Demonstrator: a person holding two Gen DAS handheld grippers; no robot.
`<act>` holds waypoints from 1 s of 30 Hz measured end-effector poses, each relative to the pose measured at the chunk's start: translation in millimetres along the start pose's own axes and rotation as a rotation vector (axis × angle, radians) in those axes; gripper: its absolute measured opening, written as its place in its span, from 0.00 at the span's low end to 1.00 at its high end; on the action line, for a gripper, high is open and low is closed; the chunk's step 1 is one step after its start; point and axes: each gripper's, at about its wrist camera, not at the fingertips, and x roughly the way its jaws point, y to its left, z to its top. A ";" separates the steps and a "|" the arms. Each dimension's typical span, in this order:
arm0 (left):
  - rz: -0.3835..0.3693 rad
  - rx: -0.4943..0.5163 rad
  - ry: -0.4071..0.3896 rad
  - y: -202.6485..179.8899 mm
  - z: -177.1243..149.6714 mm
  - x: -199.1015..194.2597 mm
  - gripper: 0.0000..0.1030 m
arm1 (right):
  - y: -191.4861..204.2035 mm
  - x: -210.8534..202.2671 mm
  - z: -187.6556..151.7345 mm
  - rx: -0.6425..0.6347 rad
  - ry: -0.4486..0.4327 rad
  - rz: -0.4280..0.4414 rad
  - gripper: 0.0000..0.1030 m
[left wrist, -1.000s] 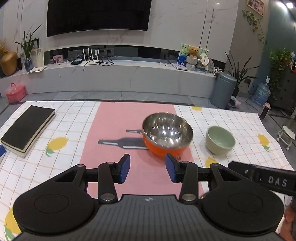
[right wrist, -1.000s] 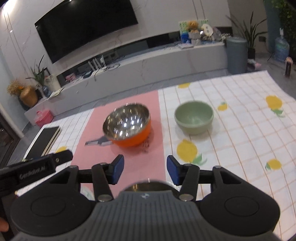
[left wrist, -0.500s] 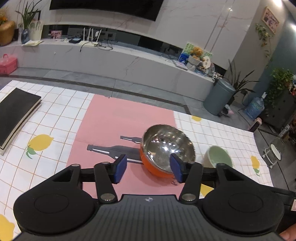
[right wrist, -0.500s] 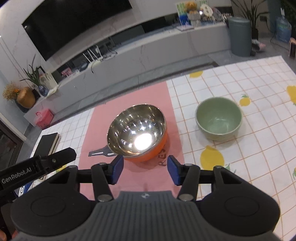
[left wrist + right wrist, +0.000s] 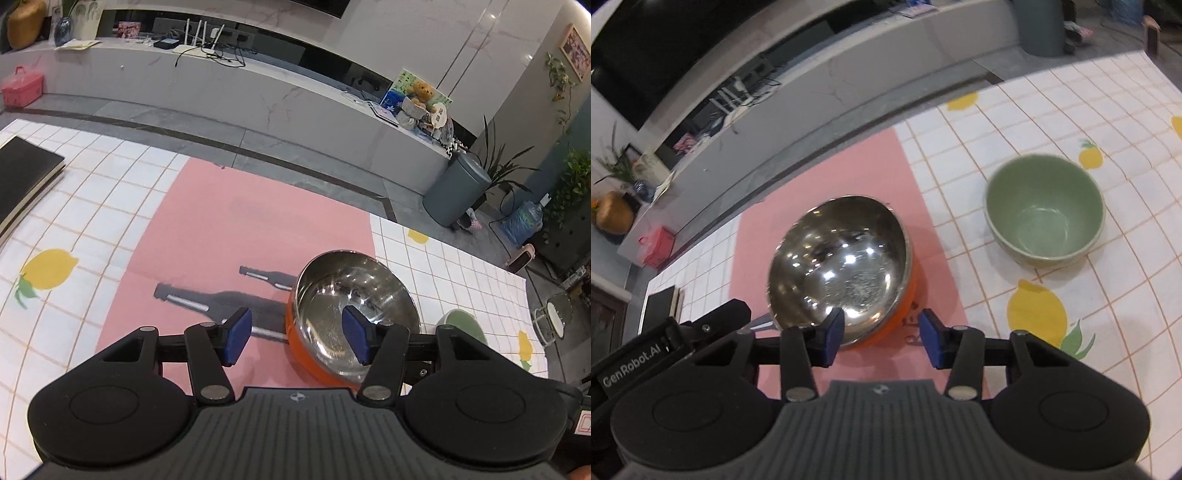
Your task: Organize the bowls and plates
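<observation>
An orange bowl with a shiny steel inside (image 5: 354,314) (image 5: 842,266) stands on the pink mat (image 5: 221,221). My left gripper (image 5: 297,339) is open and straddles the bowl's left rim, one pad over the inside and one outside, neither pressing. My right gripper (image 5: 882,341) straddles the near right rim the same way; its jaws are closing with a gap still showing on each side of the wall. A pale green bowl (image 5: 1045,210) (image 5: 463,325) sits empty to the right on the lemon-print cloth, partly hidden behind a finger in the left wrist view.
A black book (image 5: 22,181) (image 5: 659,310) lies at the table's left end. The checked lemon-print cloth (image 5: 1071,314) covers the table around the mat. Beyond the far edge are floor, a long low cabinet and a grey bin (image 5: 456,195).
Both grippers have come forward and down onto the orange bowl, whose rim now lies between each pair of jaws. The left jaws have widened; the right jaws have narrowed a little.
</observation>
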 end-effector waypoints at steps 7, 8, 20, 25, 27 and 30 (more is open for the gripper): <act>0.030 0.043 0.036 -11.5 7.1 26.0 0.64 | 4.1 17.0 12.8 -0.028 0.039 -0.013 0.39; 0.035 0.050 0.037 -13.0 7.4 28.7 0.64 | 3.6 19.7 13.6 -0.027 0.052 -0.007 0.37; 0.063 0.053 0.101 -17.3 3.5 49.8 0.25 | -10.3 30.4 16.0 0.003 0.095 0.013 0.21; 0.077 0.050 0.105 -17.3 1.4 46.6 0.10 | -9.5 27.7 13.6 -0.004 0.098 0.008 0.20; 0.077 0.059 0.101 -17.8 1.3 41.6 0.10 | -10.6 25.6 12.4 0.001 0.107 0.020 0.20; 0.081 0.069 0.096 -19.2 1.9 33.2 0.10 | -12.0 19.6 8.9 0.013 0.110 0.038 0.19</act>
